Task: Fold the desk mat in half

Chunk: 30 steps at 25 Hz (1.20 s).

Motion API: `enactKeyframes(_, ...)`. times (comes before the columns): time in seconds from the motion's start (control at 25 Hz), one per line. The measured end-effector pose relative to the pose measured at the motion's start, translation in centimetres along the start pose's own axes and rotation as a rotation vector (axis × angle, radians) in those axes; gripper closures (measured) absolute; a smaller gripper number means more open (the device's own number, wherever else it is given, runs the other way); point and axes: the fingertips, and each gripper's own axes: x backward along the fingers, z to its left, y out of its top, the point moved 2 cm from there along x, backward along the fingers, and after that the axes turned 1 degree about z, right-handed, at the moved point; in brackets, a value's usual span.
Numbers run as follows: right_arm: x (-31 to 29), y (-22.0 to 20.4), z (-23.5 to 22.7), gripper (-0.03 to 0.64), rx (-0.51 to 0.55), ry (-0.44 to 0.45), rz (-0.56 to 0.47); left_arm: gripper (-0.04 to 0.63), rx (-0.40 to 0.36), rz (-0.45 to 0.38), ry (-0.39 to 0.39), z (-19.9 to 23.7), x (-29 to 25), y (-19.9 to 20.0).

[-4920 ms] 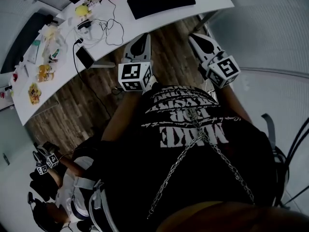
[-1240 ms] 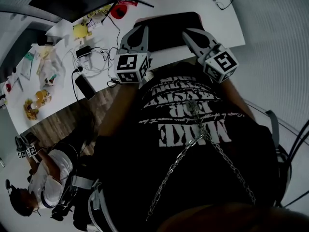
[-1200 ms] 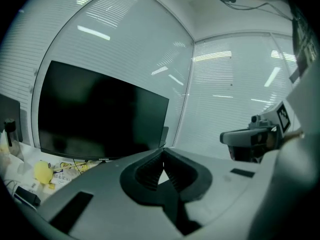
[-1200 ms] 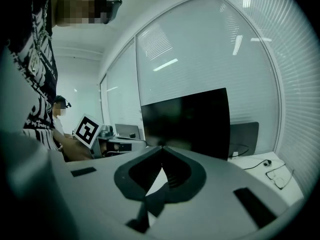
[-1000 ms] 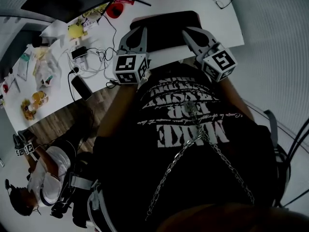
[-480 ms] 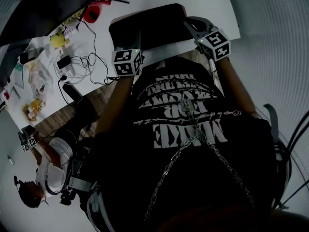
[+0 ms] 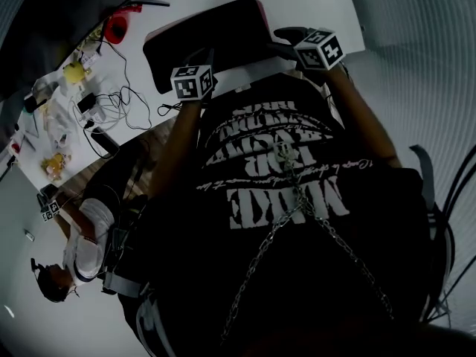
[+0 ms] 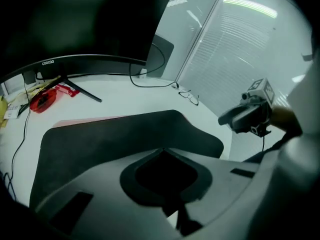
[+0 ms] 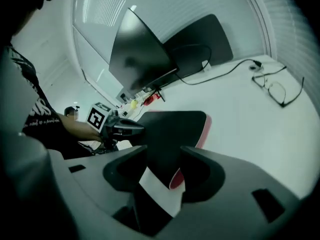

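Note:
The black desk mat (image 7: 212, 36) lies on the white desk (image 7: 312, 6), and its pink underside (image 9: 202, 131) shows along one edge. My left gripper (image 7: 202, 56) sits at the mat's near edge with its jaws shut (image 8: 162, 151); I cannot see any mat pinched between them. My right gripper (image 7: 284, 37) is at the mat's near right corner. Its jaws (image 9: 164, 154) are opening, with the mat corner (image 9: 167, 144) between them but not pressed. Each gripper shows in the other's view: the right gripper (image 8: 242, 118) and the left gripper (image 9: 122, 129).
A curved monitor (image 9: 140, 54) stands at the back of the desk. Glasses (image 9: 277, 91) lie to the right of the mat. A red object (image 7: 115, 28), cables (image 7: 111, 95) and small clutter lie to its left. Another person (image 7: 74, 251) sits at lower left.
Both grippers have moved forward from in front of my chest to the mat's near edge. The right jaws now stand apart around the mat corner.

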Motion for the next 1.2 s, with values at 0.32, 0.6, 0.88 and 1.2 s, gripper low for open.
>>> enactKeyframes(0.32, -2.6, -4.3, -0.8, 0.409, -0.110, 0.213, 0.118, 0.588, 0.086, -0.006, 0.043, 0.4, -0.3, -0.4)
enactKeyframes(0.6, -3.4, -1.9, -3.6, 0.410, -0.270, 0.372, 0.047, 0.588, 0.083, 0.011, 0.052, -0.7, -0.3, -1.6)
enactKeyframes(0.88, -5.3, -1.4, -3.6, 0.410, -0.274, 0.465, 0.111, 0.588, 0.073, 0.016, 0.054, -1.1, -0.1, -2.0)
enactKeyframes(1.2, -5.2, 0.7, -2.1, 0.411, -0.230, 0.520, 0.127, 0.588, 0.042, 0.025, 0.032, -1.0, 0.0, -1.6)
